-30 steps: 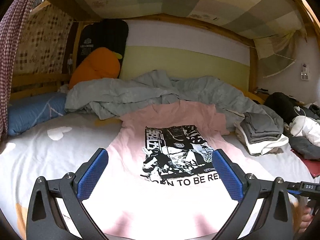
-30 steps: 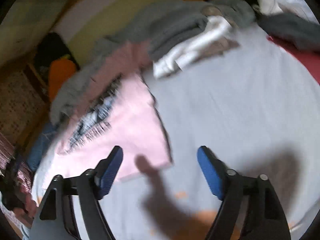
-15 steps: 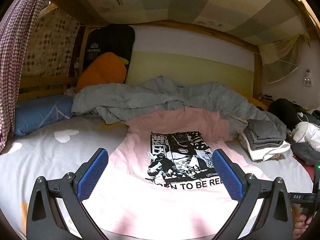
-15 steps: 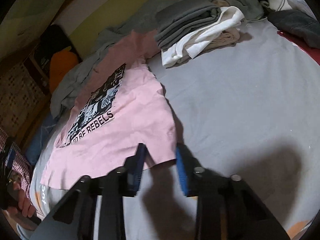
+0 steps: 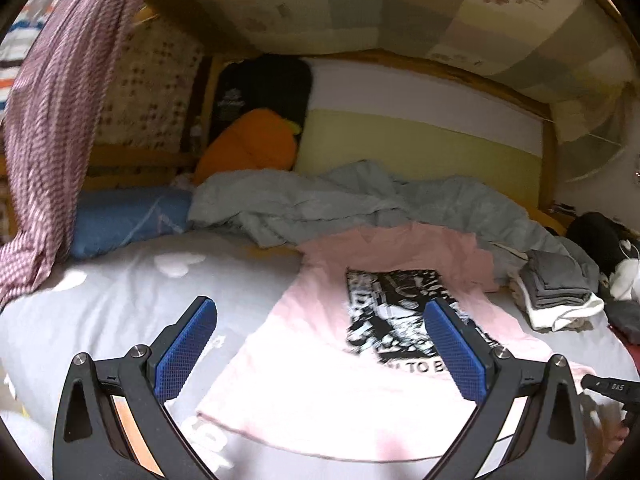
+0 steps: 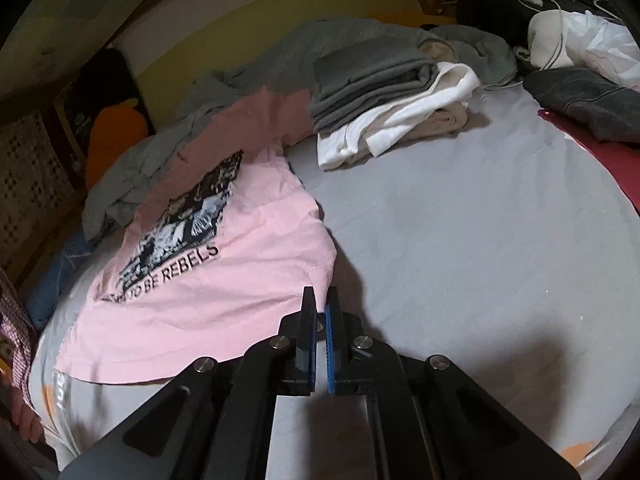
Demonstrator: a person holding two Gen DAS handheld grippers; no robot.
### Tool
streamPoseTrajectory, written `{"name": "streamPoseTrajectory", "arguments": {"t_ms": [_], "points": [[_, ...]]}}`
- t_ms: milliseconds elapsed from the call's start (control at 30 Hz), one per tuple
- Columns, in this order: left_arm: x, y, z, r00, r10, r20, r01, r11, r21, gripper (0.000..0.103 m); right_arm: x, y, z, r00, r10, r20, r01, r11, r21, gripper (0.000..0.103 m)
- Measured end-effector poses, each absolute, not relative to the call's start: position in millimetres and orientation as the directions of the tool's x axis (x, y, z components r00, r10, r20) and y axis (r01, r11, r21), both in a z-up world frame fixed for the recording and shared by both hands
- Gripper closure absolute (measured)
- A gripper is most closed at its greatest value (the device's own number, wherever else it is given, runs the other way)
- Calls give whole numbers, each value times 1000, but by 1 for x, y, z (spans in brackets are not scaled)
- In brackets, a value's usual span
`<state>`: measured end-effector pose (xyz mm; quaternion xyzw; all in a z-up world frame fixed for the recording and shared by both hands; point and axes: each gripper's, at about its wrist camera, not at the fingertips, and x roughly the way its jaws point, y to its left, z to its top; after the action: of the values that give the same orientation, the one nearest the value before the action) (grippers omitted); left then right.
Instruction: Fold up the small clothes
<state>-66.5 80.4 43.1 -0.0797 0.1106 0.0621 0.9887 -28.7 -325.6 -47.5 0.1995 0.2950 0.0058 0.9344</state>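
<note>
Right gripper (image 6: pixel 319 300): low centre of the right wrist view; its jaws have just been closing and now stand together, clamped on the near right corner of the hem of the pink T-shirt (image 6: pixel 224 280).
Left gripper (image 5: pixel 320 344): one, bottom of the left wrist view; jaws wide apart with nothing between the blue pads (image 5: pixel 186 348), held above the shirt's lower left part and the sheet beside it.
Pink T-shirt: one, spread flat and print-up on the bed, hem toward the cameras, collar toward the far side; the black print reads "TO BE REBELS".
Shirt edges: the hem runs across the lower left of the right wrist view; the right side edge runs up from the clamped corner toward the stack; the far end overlaps the grey quilt (image 5: pixel 360 204).
Bed sheet (image 6: pixel 480 240): one, pale grey; a wide bare stretch fills the centre and right of the right wrist view, and another lies left of the shirt in the left wrist view.
Folded stack (image 6: pixel 384 100): one pile, grey pieces on top of white and beige ones, just beyond the shirt's right shoulder; the exact number of pieces cannot be told.
Grey quilt: one, crumpled along the far side of the bed.
Blue pillow (image 5: pixel 128 220): one, far left.
Orange cushion (image 5: pixel 248 148): one, behind the quilt, against a black board.
Dark clothes (image 6: pixel 588 100): a loose heap, upper right.
</note>
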Motion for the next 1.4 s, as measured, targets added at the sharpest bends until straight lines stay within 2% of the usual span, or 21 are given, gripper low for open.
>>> {"name": "streamPoseTrajectory", "arguments": {"t_ms": [100,167,233,300,533,733,767,833,900,967,1033,1133,1300,1400], "points": [[-66,98,33,946,153,-287,-208,963,-172,0,-31,-326,-43,832,134,-538,95,921,377,100],[-65,113,22,914,194,-357,-274,943,-190,0,-32,-327,-43,834,128,-537,104,919,381,101],[-62,126,9,862,264,-432,-365,915,-170,0,-32,-330,-43,837,109,-536,124,916,380,101],[-63,136,-2,831,302,-467,-421,890,-174,0,-33,-336,-42,840,107,-531,137,907,398,101],[-60,148,-7,819,288,-496,-429,882,-194,0,-39,-348,-37,855,95,-510,158,888,432,101],[-64,180,-29,791,168,-588,-449,813,-371,0,-42,-358,-37,859,91,-503,180,867,465,101],[-64,184,-33,786,145,-601,-449,802,-393,2,-42,-363,-39,857,116,-503,180,846,502,101],[-63,190,-40,780,82,-620,-433,786,-441,15,-39,-372,-45,842,189,-505,163,804,572,100],[-61,193,-45,777,35,-628,-420,772,-477,20,-37,-379,-53,828,250,-501,154,758,634,96],[-61,194,-47,783,16,-622,-411,763,-498,25,-36,-381,-58,815,258,-519,181,738,650,81],[-62,196,-49,795,-13,-606,-394,748,-534,39,-36,-378,-58,812,224,-539,201,760,618,75],[-62,201,-55,803,-63,-592,-382,708,-594,41,-35,-371,-58,803,243,-543,183,768,614,72],[-60,202,-55,811,-91,-578,-359,704,-613,45,-31,-367,-64,781,283,-557,174,757,630,71],[-58,207,-57,827,-234,-511,-262,645,-718,58,-30,-369,-65,778,296,-554,175,745,643,71]]}}
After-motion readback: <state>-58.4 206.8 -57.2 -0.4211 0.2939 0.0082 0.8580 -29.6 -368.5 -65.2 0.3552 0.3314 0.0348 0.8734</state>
